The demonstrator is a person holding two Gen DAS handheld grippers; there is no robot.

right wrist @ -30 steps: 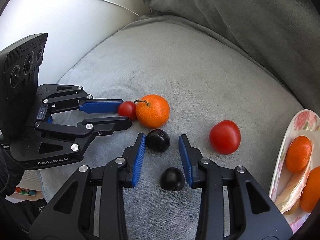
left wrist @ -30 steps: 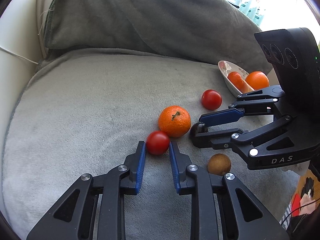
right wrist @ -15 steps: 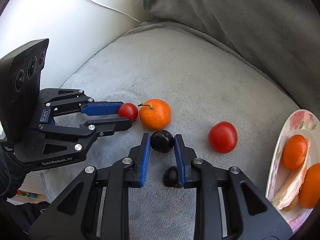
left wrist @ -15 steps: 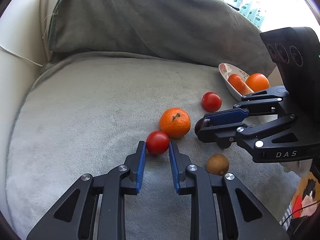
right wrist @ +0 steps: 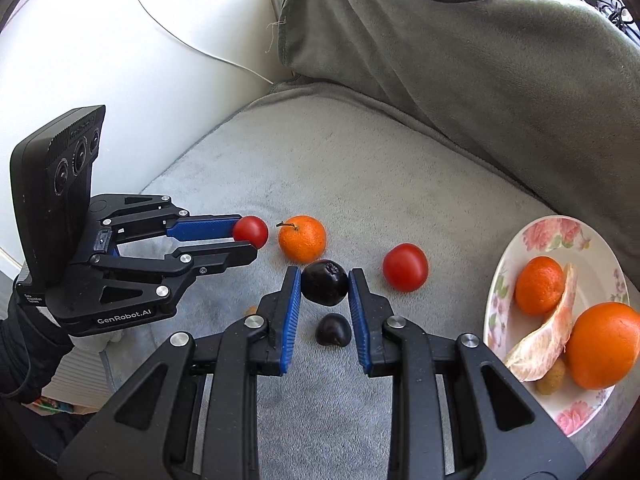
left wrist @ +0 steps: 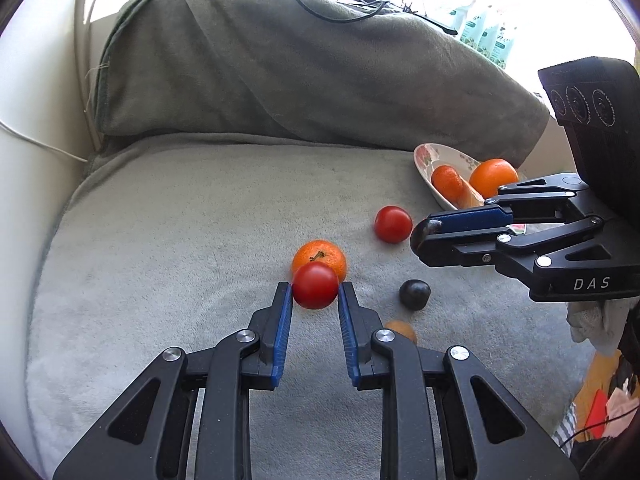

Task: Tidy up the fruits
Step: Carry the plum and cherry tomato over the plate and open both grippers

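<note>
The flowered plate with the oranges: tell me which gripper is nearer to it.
Right. The right gripper, shut on a dark plum, is beside the flowered plate. The left gripper, shut on a small tomato, is farther away, beyond the loose tangerine.

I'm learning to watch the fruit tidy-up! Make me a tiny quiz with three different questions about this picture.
1. True or false: the left hand-held gripper is shut on a red tomato.
2. What does the right hand-held gripper hold: (a) a mandarin, (b) a dark plum, (c) nothing?
3. Fill in: the peeled segment lies on the ____ plate.

Key: 1 true; 2 b; 3 flowered.
</note>
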